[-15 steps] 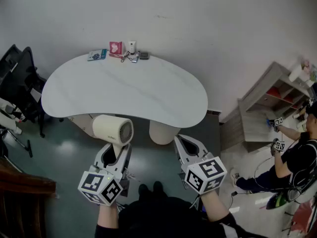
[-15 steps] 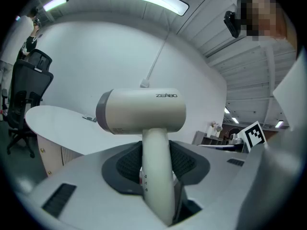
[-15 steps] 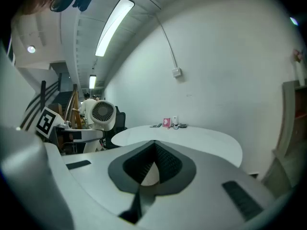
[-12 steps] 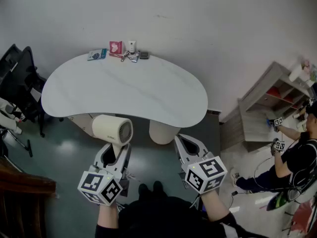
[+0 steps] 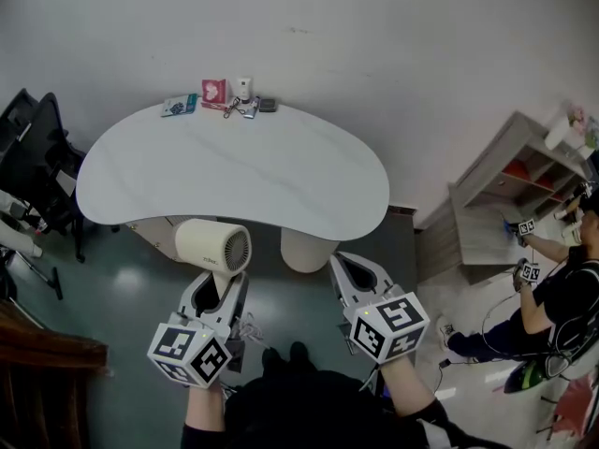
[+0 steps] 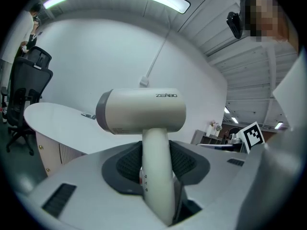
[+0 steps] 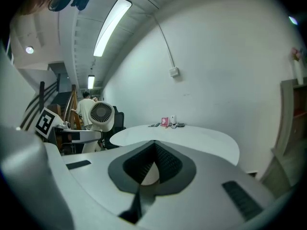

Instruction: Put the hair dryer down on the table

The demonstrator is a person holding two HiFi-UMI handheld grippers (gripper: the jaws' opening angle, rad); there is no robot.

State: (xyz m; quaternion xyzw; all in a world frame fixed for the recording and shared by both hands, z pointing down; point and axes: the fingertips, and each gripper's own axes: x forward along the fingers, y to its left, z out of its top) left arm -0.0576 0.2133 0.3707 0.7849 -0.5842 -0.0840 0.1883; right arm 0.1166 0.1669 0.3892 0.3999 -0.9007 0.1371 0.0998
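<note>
- The table (image 5: 234,171) – a broad white top, bare apart from its far edge – lies ahead of us. We judge the step in hand to be carrying the load forward over the near rim before lowering, since it hangs short of that rim now, over the floor.
- The hair dryer (image 5: 215,246) is in the air just on our side of the table's near edge. Its barrel is level, its rear grille is turned toward our right and its handle points down. To set it down well, we would bring it well inside the rim and lower it until the barrel's side or the handle rests flat on the top. Let go only then, so it neither drops nor rolls off.
- The left gripper (image 5: 217,290) points level and carries the dryer. Its fingers (image 6: 127,164) are clamped on the handle from both sides, held fairly wide by the handle's thickness – the dark pads press on it in the left gripper view.
- The right gripper (image 5: 351,277) hangs beside it, tipped a little downward and touching nothing. Its jaws stand together with nothing between them, so it could steady the barrel if needed.
- The small items (image 5: 225,96) along the table's far edge sit well apart from any likely landing spot. We need not clear them.
</note>
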